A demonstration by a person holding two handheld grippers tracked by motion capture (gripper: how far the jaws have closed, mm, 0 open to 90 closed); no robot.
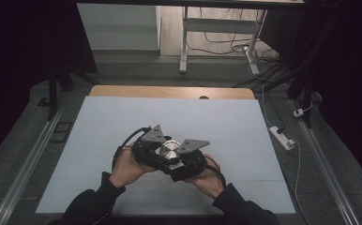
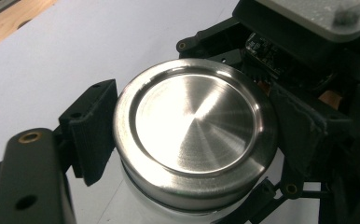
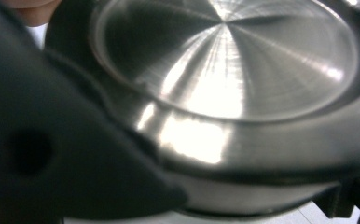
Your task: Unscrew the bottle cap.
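Note:
A round brushed-metal lid (image 1: 171, 151) (image 2: 194, 126) (image 3: 225, 60) caps a white jar (image 2: 136, 207) (image 3: 243, 196) that stands on the white sheet (image 1: 123, 122). My left gripper (image 1: 162, 151) (image 2: 197, 135) is shut on the lid, one ribbed pad on each side of its rim. From the other side my right gripper (image 1: 183, 158) is closed against the jar. One of its black fingers (image 3: 52, 154) lies over the lid's lower edge and the white body; the opposite finger is hidden. Both hands sit close together near the sheet's front middle.
The sheet covers a wooden table whose far edge (image 1: 169, 92) shows at the back. A power strip (image 1: 282, 137) and cables lie on the floor to the right. White desk legs (image 1: 184, 42) stand beyond the table. Metal rails run along both sides.

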